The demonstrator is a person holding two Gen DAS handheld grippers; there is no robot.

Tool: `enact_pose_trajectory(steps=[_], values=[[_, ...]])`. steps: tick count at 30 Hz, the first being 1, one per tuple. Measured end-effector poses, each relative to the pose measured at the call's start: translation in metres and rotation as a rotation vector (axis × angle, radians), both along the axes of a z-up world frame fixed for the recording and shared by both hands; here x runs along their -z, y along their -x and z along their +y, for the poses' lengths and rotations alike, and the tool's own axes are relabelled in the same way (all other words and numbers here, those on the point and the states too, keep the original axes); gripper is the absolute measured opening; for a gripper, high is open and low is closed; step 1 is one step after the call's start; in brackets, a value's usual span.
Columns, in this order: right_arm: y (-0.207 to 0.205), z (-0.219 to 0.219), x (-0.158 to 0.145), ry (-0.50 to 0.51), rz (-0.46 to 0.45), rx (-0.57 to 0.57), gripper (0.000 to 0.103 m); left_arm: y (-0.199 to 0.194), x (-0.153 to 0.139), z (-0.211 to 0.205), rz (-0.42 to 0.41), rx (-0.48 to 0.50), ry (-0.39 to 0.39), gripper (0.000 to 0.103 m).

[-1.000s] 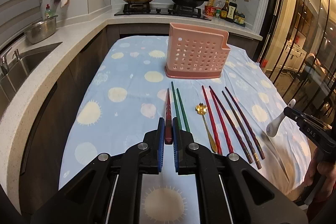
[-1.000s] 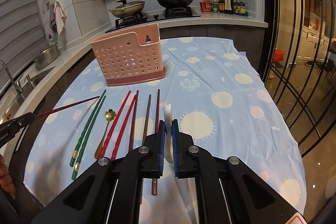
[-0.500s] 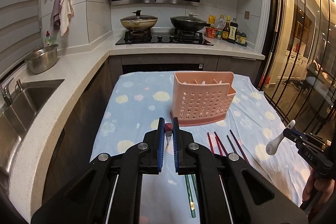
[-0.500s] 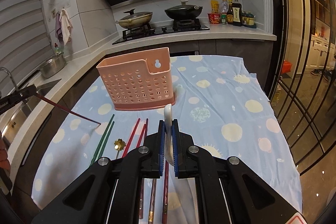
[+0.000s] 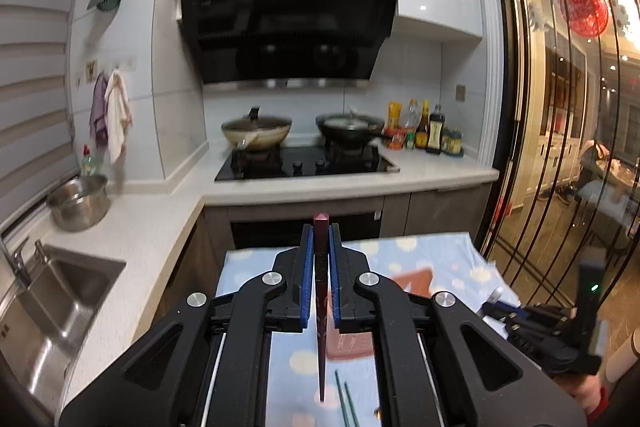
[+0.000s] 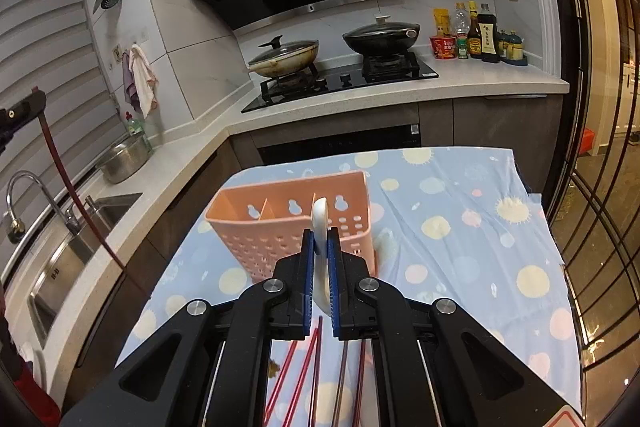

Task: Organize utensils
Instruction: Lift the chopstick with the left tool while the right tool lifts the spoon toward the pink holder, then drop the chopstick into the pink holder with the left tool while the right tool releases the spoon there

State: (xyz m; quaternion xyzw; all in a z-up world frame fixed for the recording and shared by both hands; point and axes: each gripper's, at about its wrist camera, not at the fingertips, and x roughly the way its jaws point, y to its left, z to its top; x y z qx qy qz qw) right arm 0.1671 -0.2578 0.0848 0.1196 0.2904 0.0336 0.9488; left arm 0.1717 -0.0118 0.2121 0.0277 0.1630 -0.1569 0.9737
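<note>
Progress: early, by my judgement; caddy (image 6: 294,223) looks empty in the part that shows, nothing yet stowed.
Left gripper (image 5: 319,259): jaws pressed together on a dark red chopstick (image 5: 320,327), pinched near its top end; the shaft hangs down toward 6 o'clock, tip clear of the bench (image 5: 452,267).
Green chopsticks (image 5: 346,405): lying on the cloth at 6 o'clock of the left wrist view.
Red chopsticks (image 6: 298,375): lying on the cloth, 6 o'clock of the caddy.
Brown chopsticks (image 6: 350,379): lying beside the red ones.
Right gripper (image 6: 319,255): jaws pinching a white spoon (image 6: 320,223) by its handle, lined up in front of the caddy.
Left to do: both held pieces, then all the lying ones, into the caddy.
</note>
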Motion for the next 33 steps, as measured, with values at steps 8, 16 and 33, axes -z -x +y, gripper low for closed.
enact_pose_trajectory(steps=[8, 16, 33], values=[[-0.062, -0.001, -0.018, -0.034, -0.032, 0.001, 0.006, -0.042, -0.04, -0.028, -0.061, 0.044, 0.045, 0.007], [-0.107, -0.005, 0.013, -0.049, 0.039, 0.009, 0.006, -0.099, 0.0, -0.047, 0.05, 0.061, 0.042, 0.007], [-0.059, -0.008, 0.043, 0.001, 0.027, 0.058, 0.039, -0.091, 0.083, -0.034, 0.134, -0.067, -0.04, 0.083]])
